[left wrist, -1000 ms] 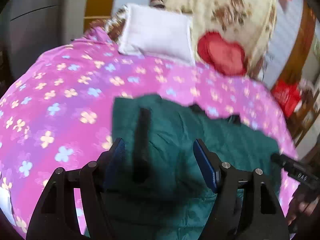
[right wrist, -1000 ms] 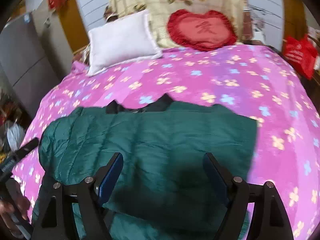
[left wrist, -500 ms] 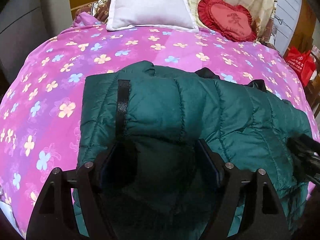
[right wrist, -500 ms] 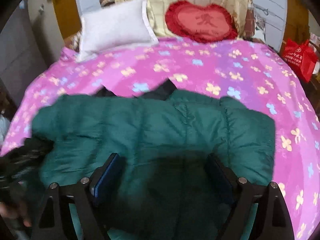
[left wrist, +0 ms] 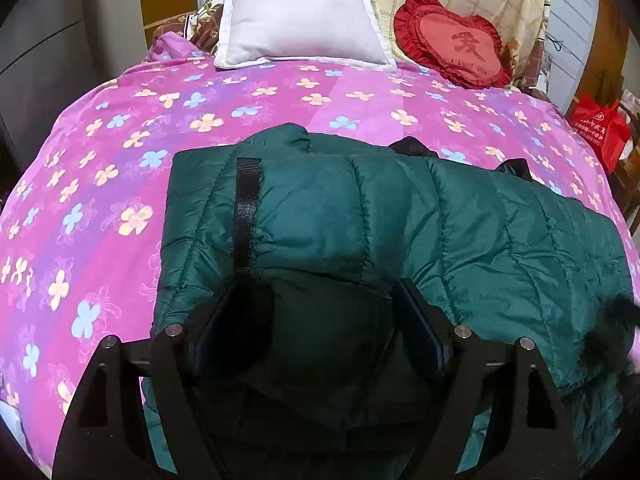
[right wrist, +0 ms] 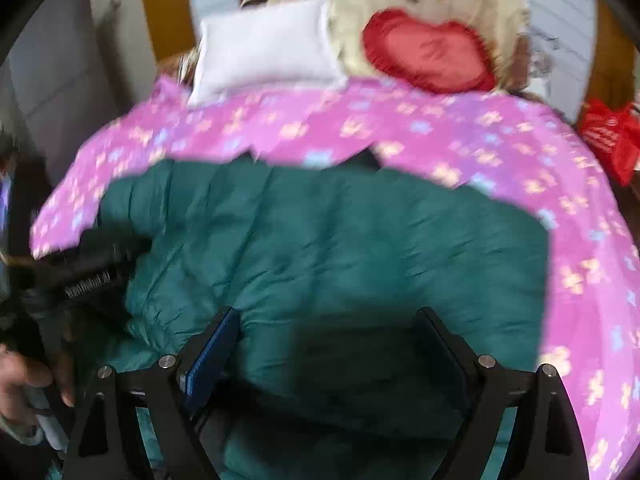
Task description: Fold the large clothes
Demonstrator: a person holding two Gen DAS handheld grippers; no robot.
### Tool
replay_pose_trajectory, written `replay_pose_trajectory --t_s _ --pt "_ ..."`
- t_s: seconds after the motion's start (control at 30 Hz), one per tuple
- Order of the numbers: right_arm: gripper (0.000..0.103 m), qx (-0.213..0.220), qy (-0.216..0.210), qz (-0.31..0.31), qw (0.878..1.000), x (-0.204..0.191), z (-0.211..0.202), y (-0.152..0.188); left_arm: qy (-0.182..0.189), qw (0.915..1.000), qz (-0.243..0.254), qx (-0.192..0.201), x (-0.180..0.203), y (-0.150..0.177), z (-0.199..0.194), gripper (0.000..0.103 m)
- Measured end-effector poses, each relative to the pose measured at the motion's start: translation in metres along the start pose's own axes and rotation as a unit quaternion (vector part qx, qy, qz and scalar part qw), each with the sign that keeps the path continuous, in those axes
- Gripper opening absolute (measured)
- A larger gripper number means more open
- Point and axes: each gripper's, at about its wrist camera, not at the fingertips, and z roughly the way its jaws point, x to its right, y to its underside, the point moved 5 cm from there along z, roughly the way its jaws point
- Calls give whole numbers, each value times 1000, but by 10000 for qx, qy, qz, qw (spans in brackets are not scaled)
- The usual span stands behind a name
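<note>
On top of the pink floral bedspread (left wrist: 100,184) the green quilted jacket (left wrist: 400,220) is lying as a partly folded bundle, its long axis running left to right across the bed, well short of the white pillow (left wrist: 300,20) and red heart cushion (left wrist: 450,48) at the far end. Left gripper (left wrist: 320,320) is hovering directly over the jacket's near-left part, jaws spread wide, nothing between the pads, with a black strap strip (left wrist: 246,212) sitting just ahead of its left finger. Right gripper (right wrist: 332,344) is hanging over the near-middle of the same jacket (right wrist: 320,240), jaws also spread and gripping nothing; this view is motion-blurred, so fine detail is not readable. Jacket is lying straight ahead of and below both tools, both equally close to the near hem. Left one is nearer the left end, where the folded top layer is ending; right one is nearer the right end. Judging from this, a next fold is probably going end-to-end across the long axis, so each gripper would be taking its own end.
</note>
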Motion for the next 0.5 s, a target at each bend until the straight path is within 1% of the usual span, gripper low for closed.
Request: replay_pose_trajectory --t_s 0.03,0.1,0.2,0.27,0.3,0.33,0.37,0.4,0.5 --pt "88 142 132 90 9998 14 -8 -4 0 10000 -14 5 0 0 0 80" --pt "88 180 269 280 9991 32 -10 -10 -10 10000 -31 0 1 -1 1 82" --pt "88 55 376 812 9960 69 4 -14 -13 10000 -36 -66 3 -3 4 84" --pt "88 -67 518 901 9946 81 18 -15 9 10000 -34 -93 4 -5 6 86" --pt "88 -213 618 853 9942 85 30 -13 20 9999 -19 -96 5 -5 7 88" --pt "88 -308 628 837 9940 88 39 -11 33 9999 -1 -100 5 -5 8 89" --pt "88 -394 521 907 9937 90 51 -7 31 9999 23 -98 6 -5 9 90" --pt "90 -379 466 985 9933 94 54 -5 18 9999 45 -100 7 -6 10 91" --pt "91 -422 465 1023 9928 97 52 -7 10 9999 65 -160 7 -7 12 91"
